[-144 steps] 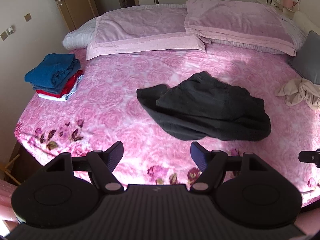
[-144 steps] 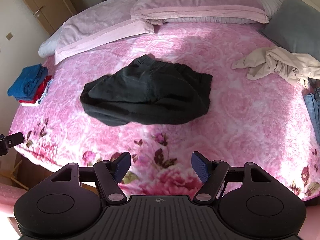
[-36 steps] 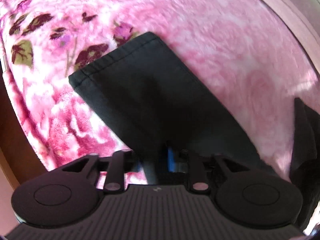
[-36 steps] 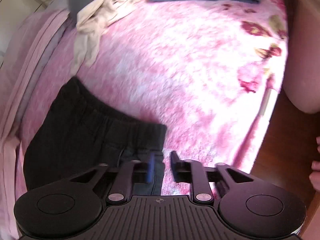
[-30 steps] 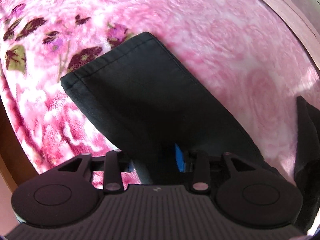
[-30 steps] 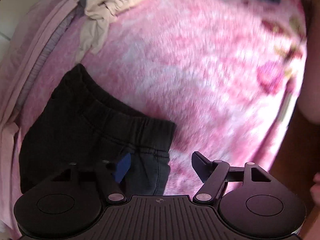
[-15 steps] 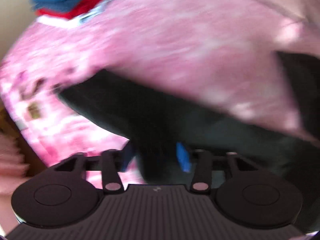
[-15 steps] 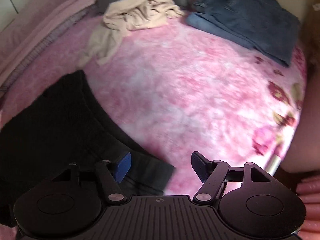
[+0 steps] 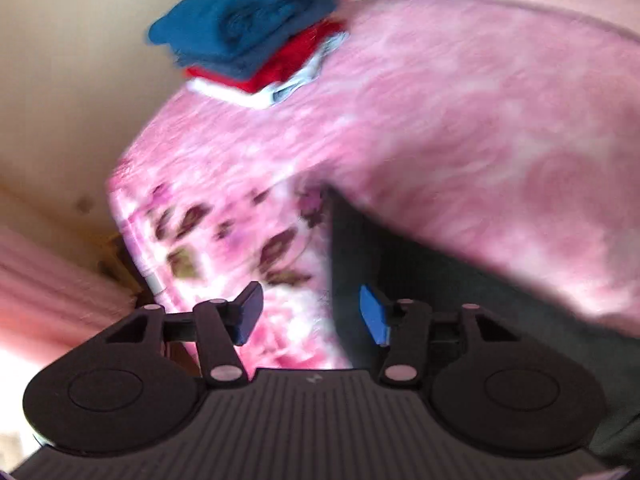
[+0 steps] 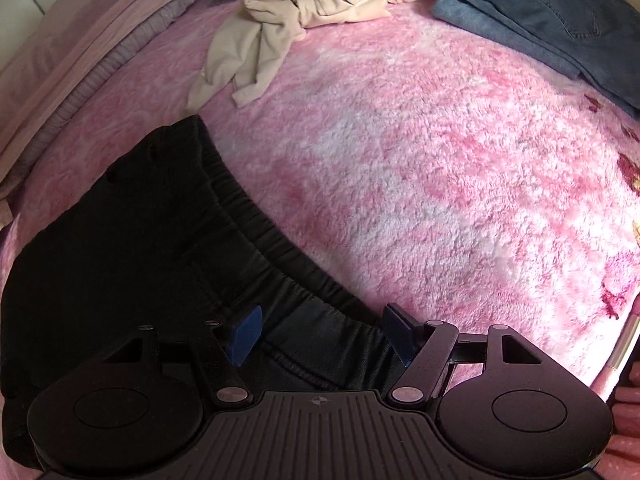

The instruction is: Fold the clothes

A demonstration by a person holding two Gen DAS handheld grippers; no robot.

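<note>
Black trousers [image 10: 140, 240] lie flat on the pink floral bed cover [image 10: 420, 168]; their elastic waistband [image 10: 276, 248] runs diagonally in the right wrist view. My right gripper [image 10: 320, 334] is open, just above the waistband's near end, holding nothing. In the blurred left wrist view the trouser leg [image 9: 420, 280] lies at the lower right, its hem end near the bed's corner. My left gripper [image 9: 310, 314] is open and empty, its right fingertip over the black cloth, its left one over the cover.
A stack of folded blue, red and white clothes [image 9: 256, 36] sits near the bed's left edge by the wall. A crumpled beige garment [image 10: 304, 12] and blue jeans [image 10: 552, 20] lie at the far side. Pink pillows [image 10: 80, 48] line the head.
My left gripper has opened and let go of the trouser leg, then swung towards the folded stack. My right gripper opened a second ago and has drawn back over the waistband.
</note>
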